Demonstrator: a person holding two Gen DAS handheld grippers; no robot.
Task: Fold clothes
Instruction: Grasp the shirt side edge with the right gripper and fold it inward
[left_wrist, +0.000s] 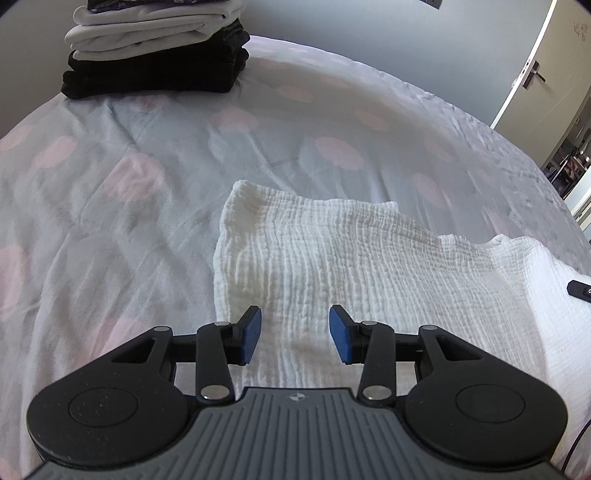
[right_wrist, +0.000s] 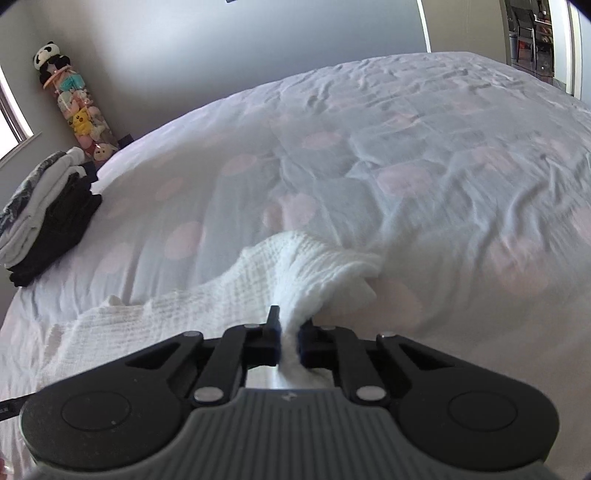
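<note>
A white crinkled muslin cloth lies on the bed, its left part folded flat. My left gripper hovers just above the cloth's near edge, open, its blue pads apart and nothing pinched between them. In the right wrist view the same white cloth is bunched and lifted at one end. My right gripper is shut on that bunched cloth, which squeezes out between the pads and drapes off to the left over the bed.
A stack of folded clothes, white on black, sits at the bed's far left corner; the folded clothes also show in the right view. The pink-dotted bedspread covers the bed. A door stands right. A tube of plush toys stands in the corner.
</note>
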